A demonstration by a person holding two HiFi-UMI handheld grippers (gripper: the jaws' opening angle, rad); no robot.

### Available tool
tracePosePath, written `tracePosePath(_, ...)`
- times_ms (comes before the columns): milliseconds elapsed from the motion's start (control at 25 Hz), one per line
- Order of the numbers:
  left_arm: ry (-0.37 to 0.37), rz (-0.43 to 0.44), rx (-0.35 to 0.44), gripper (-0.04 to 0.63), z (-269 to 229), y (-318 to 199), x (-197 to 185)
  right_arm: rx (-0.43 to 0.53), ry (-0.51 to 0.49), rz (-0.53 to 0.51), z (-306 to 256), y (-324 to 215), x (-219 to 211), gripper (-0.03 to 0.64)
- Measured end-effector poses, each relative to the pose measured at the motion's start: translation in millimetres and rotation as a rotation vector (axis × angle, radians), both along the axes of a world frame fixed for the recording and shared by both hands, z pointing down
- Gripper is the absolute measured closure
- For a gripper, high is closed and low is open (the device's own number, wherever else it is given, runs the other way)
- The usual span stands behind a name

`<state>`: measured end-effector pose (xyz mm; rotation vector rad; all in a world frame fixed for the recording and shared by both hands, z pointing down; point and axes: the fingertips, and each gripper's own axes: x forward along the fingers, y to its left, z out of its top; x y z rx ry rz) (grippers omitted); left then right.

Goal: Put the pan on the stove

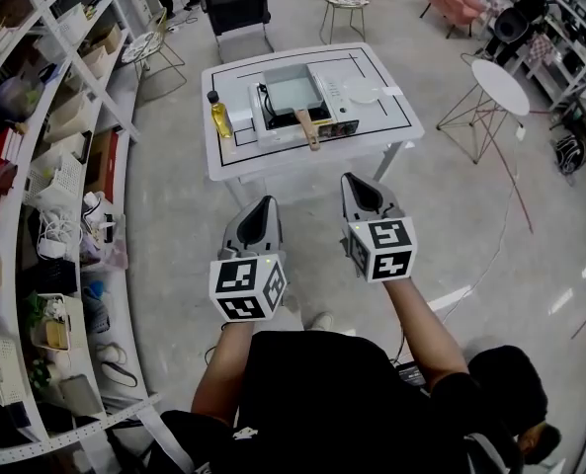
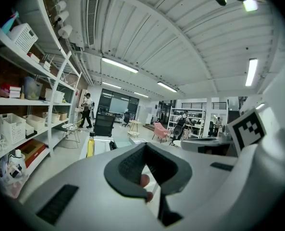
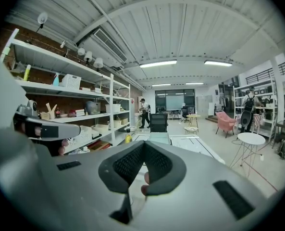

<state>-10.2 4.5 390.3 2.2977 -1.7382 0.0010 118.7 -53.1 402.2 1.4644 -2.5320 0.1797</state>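
1. The white table (image 1: 235, 158) stands well ahead of the person, far from both grippers.
2. On it, the portable stove (image 1: 340, 126) appears to carry the square pan (image 1: 293, 94), whose wooden handle points toward the person. By my judgement the placing looks done, though from here I cannot confirm the pan sits squarely.
3. The left gripper (image 1: 265, 203) and right gripper (image 1: 356, 182) both have their jaws pressed together, holding nothing.

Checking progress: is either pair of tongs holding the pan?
No, the pan rests far ahead, over on the white table.
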Motion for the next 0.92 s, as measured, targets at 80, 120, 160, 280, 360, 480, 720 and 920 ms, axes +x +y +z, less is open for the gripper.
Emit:
tracePosePath(80, -0.003, 0.003, 0.001, 0.588, -0.3, 2.7, 1.4, 0.004, -0.003, -0.001, -0.7, 3.0, 0.7, 0.615)
tracePosePath(120, -0.005, 0.004, 0.001, 0.588, -0.2, 4.0, 2.1, 0.005, -0.004, -0.001, -1.1, 4.4, 1.3, 0.615)
tracePosePath(160, -0.006, 0.005, 0.000, 0.588, 0.0, 5.1, 2.6, 0.006, -0.006, -0.001, -1.6, 5.5, 2.0, 0.615)
tracePosePath(280, -0.010, -0.001, 0.002, 0.588, 0.4, 6.5, 2.3, 0.003, -0.010, 0.003, -2.0, 6.7, 4.2, 0.615)
tracePosePath(360, -0.006, -0.010, 0.004, 0.588, 0.9, 7.4, 0.8, 0.003, -0.004, 0.007, -0.8, 6.9, 4.7, 0.615)
tracePosePath(480, 0.002, -0.012, 0.000, 0.588, 2.6, 8.3, 0.5, 0.004, 0.003, 0.011, 0.1, 8.2, 5.3, 0.615)
tracePosePath(720, 0.003, -0.004, -0.007, 0.588, 4.1, 9.7, 5.7, 0.003, 0.003, 0.021, -0.9, 9.5, 10.7, 0.615)
tracePosePath(920, 0.003, 0.002, -0.010, 0.588, 7.6, 9.0, 11.6, 0.000, 0.004, 0.031, 1.7, 8.1, 17.3, 0.615)
